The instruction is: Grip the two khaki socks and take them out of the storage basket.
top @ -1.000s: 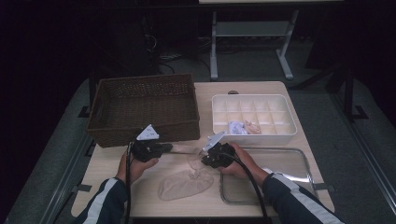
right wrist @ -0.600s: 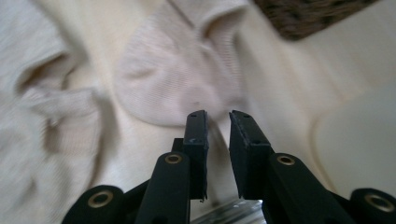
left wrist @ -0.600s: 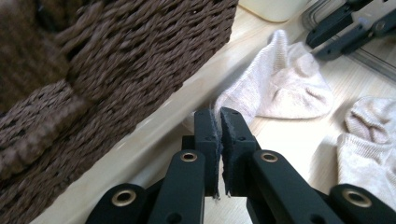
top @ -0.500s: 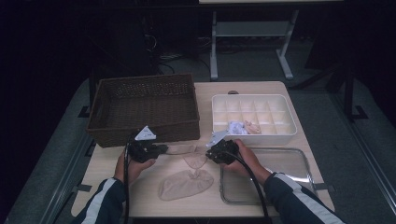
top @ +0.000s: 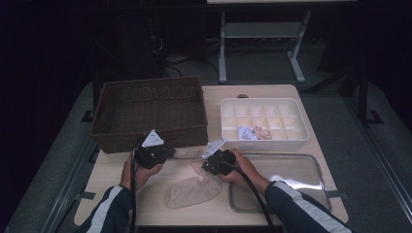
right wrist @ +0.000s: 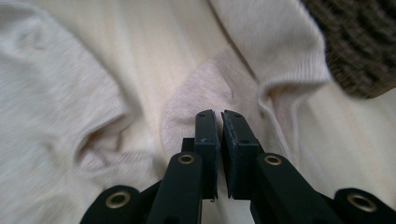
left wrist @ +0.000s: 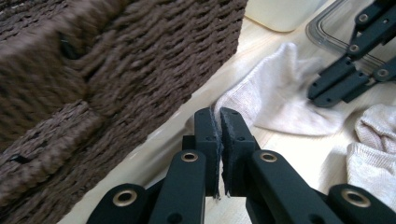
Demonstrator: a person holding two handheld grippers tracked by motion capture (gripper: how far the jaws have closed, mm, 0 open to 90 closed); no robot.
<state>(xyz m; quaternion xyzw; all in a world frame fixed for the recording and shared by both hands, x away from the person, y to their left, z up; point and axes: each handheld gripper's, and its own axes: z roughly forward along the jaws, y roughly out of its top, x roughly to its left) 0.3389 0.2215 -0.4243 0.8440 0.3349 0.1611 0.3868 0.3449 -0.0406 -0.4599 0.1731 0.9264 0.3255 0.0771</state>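
Surface [top: 272,92]: wicker basket [top: 150,109] back left, divided white tray [top: 265,119] back right. Pale sock [left wrist: 280,93] stretched flat in front of the basket. Left tool [left wrist: 219,135] clenched on its cuff edge. Right tool [right wrist: 219,135] clenched, apparently pinching the heel, hard to confirm. Step: spreading the sock. Next: fold it, keeping both grips tight.

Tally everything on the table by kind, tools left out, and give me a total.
Brown woven wicker basket: 1
White plastic compartment box: 1
Clear shallow rectangular plastic tray: 1
Beige fabric socks on the tabletop, one stretched near the basket, one lying flat nearer the person: 2
Small folded fabric items in the box, one whitish, one pinkish: 2
Total: 7
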